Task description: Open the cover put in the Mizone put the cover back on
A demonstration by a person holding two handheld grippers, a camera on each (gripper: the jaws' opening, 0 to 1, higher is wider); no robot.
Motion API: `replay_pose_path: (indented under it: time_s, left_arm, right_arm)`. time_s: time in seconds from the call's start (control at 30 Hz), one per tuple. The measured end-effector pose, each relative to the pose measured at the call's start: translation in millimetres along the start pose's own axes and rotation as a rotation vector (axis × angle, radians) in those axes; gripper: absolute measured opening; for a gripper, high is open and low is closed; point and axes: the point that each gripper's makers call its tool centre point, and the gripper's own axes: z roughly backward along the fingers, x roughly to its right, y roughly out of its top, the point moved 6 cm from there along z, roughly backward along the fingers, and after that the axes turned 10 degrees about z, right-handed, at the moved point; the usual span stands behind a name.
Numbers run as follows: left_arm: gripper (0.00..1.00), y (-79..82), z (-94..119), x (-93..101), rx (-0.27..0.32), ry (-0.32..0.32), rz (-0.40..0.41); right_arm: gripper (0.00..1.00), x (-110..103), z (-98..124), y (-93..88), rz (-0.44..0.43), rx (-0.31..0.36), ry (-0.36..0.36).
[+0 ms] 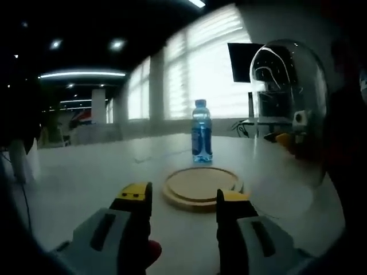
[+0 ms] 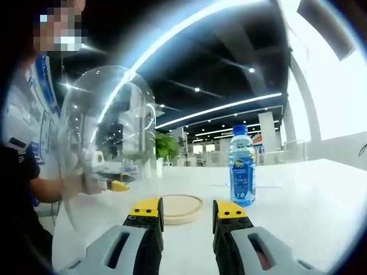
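Cover: the clear glass dome (image 1: 289, 103) is off its base, up at the right of the left gripper view and at the left of the right gripper view (image 2: 109, 132).
Who has the cover: another gripper (image 1: 284, 139) with yellow tips shows at the glass, and the right gripper view (image 2: 100, 175) has it at the dome's lower part; whether it clamps the glass cannot be told.
Base: the round wooden board (image 1: 200, 184) lies flat and bare near the middle of the table (image 1: 86, 172), just ahead of both pairs of jaws (image 2: 180, 206).
Mizone: the blue bottle (image 1: 201, 134) stands upright on the table beyond the board, cap on, apart from it; in the right gripper view (image 2: 242, 169) it is to the right of the board.
Left gripper (image 1: 183, 195): jaws spread wide, nothing between them, low over the table in front of the board.
Right gripper (image 2: 188, 207): jaws parted too, empty, pointing at the board.
Person (image 2: 23, 172): at the table's left edge behind the dome, a dark sleeve showing.
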Motion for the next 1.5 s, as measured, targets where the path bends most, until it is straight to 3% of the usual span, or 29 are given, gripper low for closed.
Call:
replay_pose_path:
  time_s: [1.5]
  left_arm:
    - [0.35,4.2,1.7,-0.8,0.024,0.008,0.007]
  right_arm:
    - [0.28,2.5,0.5,1.2,-0.01,0.006,-0.02]
